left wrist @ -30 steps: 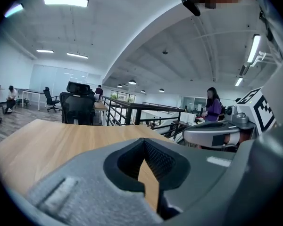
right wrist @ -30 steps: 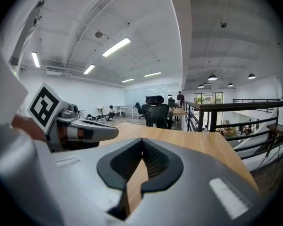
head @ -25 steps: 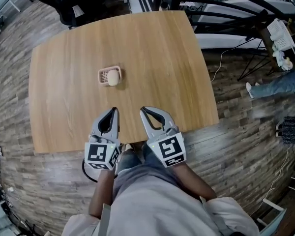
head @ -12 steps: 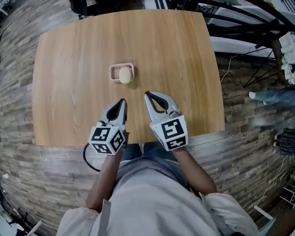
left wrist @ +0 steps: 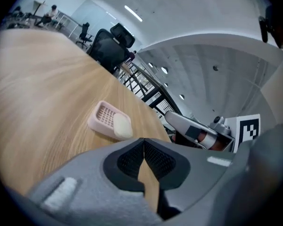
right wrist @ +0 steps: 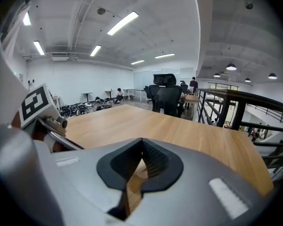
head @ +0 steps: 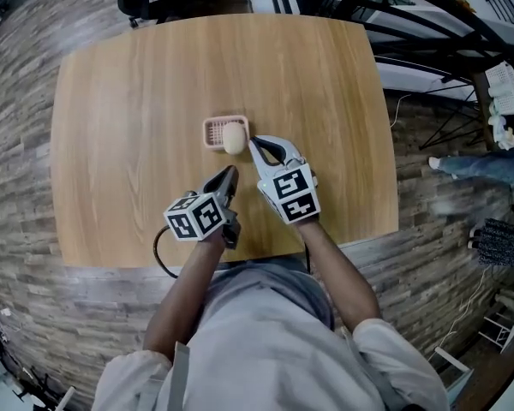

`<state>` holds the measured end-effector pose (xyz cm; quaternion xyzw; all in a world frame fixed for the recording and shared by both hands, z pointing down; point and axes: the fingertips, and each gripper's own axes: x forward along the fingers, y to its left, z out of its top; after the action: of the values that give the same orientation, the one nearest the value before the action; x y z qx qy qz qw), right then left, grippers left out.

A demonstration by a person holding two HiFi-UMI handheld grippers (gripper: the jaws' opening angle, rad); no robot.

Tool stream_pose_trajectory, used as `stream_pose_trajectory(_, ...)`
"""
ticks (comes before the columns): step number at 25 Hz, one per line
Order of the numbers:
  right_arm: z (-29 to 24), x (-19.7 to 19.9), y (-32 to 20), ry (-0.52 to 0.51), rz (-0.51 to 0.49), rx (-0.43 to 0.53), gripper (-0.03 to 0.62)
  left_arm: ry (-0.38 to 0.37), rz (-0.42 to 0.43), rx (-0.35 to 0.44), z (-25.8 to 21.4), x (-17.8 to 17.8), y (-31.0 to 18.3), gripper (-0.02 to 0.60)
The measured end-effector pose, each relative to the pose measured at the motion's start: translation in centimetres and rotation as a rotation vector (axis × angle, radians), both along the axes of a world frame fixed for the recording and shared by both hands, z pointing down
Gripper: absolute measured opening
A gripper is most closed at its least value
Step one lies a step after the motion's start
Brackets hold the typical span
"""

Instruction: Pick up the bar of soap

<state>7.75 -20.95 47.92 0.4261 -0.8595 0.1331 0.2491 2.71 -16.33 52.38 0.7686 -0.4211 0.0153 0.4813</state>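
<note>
Looked steeply down past a grey top [head: 257,332] and 2 forearms to the near edge of the table [head: 111,101]. Held the left gripper [head: 230,174] over that near part, tilted onto one side, pointing up the table. Had its jaws closed tip to tip, with nothing between them, as seen plainly in its own view [left wrist: 144,141]. Trailed a black cable [head: 158,259] off the table edge below it.

Held the right gripper [head: 254,144] a little farther out, jaws likewise closed and empty [right wrist: 141,140]. Put its tip just beside the soap [head: 234,138], on the soap's right. Could not tell whether tip and soap touched.

Found the soap, a pale oval bar, lying at the right end of a pink slotted dish [head: 214,130] near the table's middle. Showed the same pair from the left gripper view: soap [left wrist: 122,126] at the near end of the dish [left wrist: 103,115].

Beyond the far edge, made out a black chair [right wrist: 167,98]. Saw grey plank floor [head: 17,298] around the table.
</note>
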Motion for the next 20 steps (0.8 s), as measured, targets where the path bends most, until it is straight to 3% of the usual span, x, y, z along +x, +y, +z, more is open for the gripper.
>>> stream_pose_trajectory(2, 1.3, -0.6, -0.9, -0.011, -0.017, -0.027, 0.005, 0.054, -0.026, -0.058, 1.3, -0.1, -0.5, 0.054)
stream_pose_trajectory(8, 5.0, -1.4, -3.5, 0.009, -0.003, -0.117, 0.005, 0.214, -0.090, -0.175, 3.3, 0.6, -1.5, 0.112)
stream_pose_trajectory(20, 8.7, -1.0, -4.9, 0.030, 0.063, -0.238, 0.003, 0.367, -0.148, -0.235, 5.0, 1.3, -3.1, 0.130)
